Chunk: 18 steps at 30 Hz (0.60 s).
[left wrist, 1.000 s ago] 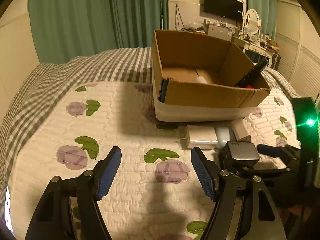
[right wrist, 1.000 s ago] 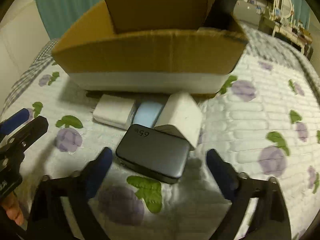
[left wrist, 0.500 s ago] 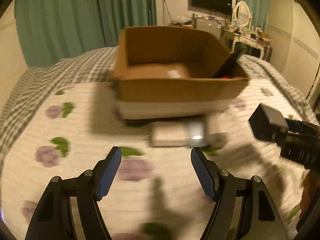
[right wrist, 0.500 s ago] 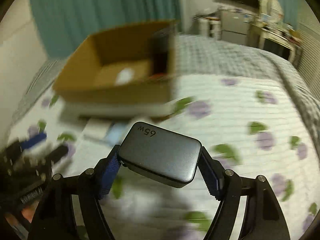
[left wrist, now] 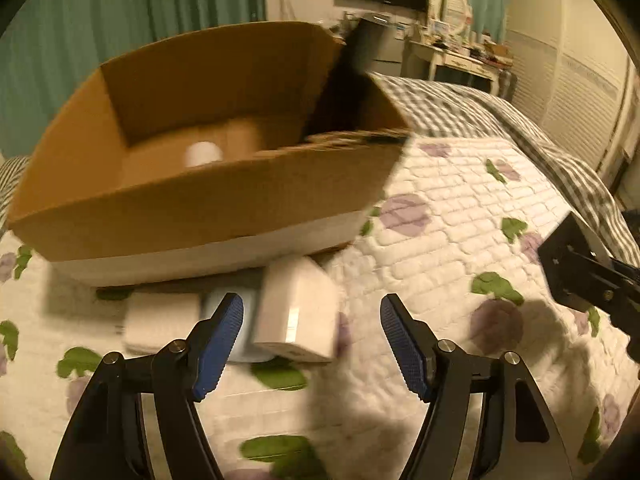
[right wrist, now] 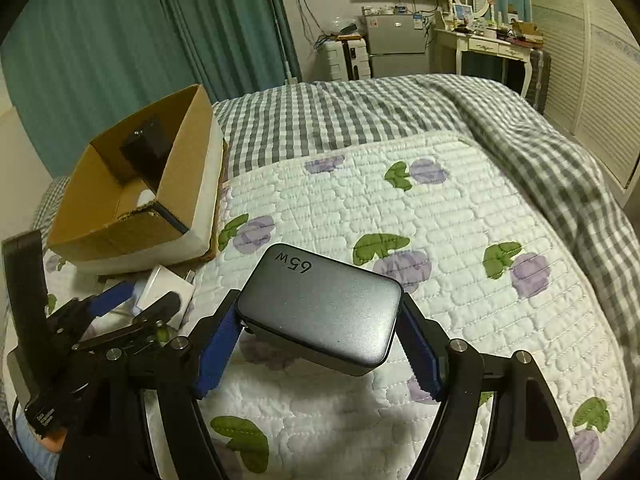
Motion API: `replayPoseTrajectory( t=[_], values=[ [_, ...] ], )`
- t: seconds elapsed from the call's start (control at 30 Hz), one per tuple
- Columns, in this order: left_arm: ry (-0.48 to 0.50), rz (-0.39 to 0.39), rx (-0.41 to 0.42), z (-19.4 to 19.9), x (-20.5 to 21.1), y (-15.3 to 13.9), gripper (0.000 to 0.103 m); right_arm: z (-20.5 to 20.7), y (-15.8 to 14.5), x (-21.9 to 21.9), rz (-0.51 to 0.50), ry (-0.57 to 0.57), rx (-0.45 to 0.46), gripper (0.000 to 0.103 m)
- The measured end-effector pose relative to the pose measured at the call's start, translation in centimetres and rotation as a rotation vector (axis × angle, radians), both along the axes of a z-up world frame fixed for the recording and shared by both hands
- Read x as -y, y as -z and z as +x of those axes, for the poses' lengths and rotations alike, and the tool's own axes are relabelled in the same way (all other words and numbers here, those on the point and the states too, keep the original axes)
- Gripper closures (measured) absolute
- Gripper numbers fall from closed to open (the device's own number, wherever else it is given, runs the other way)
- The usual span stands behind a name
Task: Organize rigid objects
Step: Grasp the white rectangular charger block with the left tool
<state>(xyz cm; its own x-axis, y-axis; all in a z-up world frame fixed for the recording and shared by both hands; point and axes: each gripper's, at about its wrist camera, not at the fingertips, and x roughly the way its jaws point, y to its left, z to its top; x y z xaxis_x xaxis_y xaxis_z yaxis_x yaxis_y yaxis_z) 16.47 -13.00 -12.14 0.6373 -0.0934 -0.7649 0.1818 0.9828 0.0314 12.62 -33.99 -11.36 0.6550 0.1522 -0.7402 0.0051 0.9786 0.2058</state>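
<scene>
Moved: grey charger (right wrist: pixel 320 312), off the quilt (right wrist: pixel 460 208), now pinched aloft in right gripper (right wrist: pixel 318 344). Left gripper (left wrist: pixel 312 344) spread, nearer white adapter (left wrist: pixel 296 312) beside box (left wrist: pixel 192 200).

L wrist cam close to cardboard box (left wrist: pixel 192 208); R farther, same box.

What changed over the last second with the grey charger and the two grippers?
The right gripper closed on the grey charger and lifted it off the quilt. The left gripper, still open and empty, moved in toward the white charger. The cardboard box stayed put.
</scene>
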Motion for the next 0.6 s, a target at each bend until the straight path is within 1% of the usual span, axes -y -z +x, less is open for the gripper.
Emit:
replayPoseTrajectory(
  t=[0.03, 0.1, 0.17, 0.2, 0.23, 0.33, 0.4, 0.47, 0.5, 0.53, 0.57, 0.6],
  values=[
    [0.003, 0.016, 0.002, -0.1, 0.5, 0.0, 0.031, -0.1, 0.4, 0.1, 0.004, -0.002, -0.002, 0.029],
    [0.004, 0.078, 0.011, -0.4, 1.4, 0.3, 0.032, -0.2, 0.5, 0.3, 0.016, -0.003, -0.004, 0.029],
    [-0.016, 0.118, 0.019, -0.4, 1.8, 0.4, 0.043, -0.3, 0.5, 0.5, 0.023, -0.003, -0.001, 0.029],
    [-0.029, 0.124, 0.024, -0.4, 1.7, 0.2, 0.059, -0.3, 0.4, 0.6, 0.025, -0.004, 0.002, 0.029],
    [-0.034, 0.118, 0.037, -0.7, 1.5, -0.2, 0.069, -0.4, 0.3, 0.6, 0.028, -0.004, 0.005, 0.029],
    [0.007, 0.061, 0.028, -0.9, 1.4, -0.7, 0.071, -0.7, -0.3, 0.3, 0.029, -0.006, 0.011, 0.029],
    [0.024, 0.067, 0.03, -0.7, 1.5, -0.7, 0.071, -0.8, -0.5, -0.1, 0.027, -0.011, 0.012, 0.029],
    [0.014, 0.073, 0.027, 0.1, 1.4, -0.4, 0.071, -0.8, -0.5, -0.4, 0.026, -0.02, 0.012, 0.029],
    [0.011, 0.06, 0.014, 0.6, 1.2, -0.2, 0.07, -0.8, -0.5, -0.6, 0.026, -0.026, 0.011, 0.029],
    [0.023, 0.02, -0.045, 1.5, 0.9, 0.4, 0.069, -0.8, -0.4, -0.9, 0.025, -0.031, 0.01, 0.029],
    [0.025, -0.002, -0.1, 2.4, 0.7, 1.2, 0.069, -0.7, -0.3, -1.0, 0.022, -0.033, 0.009, 0.029],
    [0.022, 0.002, -0.127, 2.8, 0.6, 1.7, 0.069, -0.7, -0.2, -1.1, 0.018, -0.036, 0.006, 0.029]
  ],
)
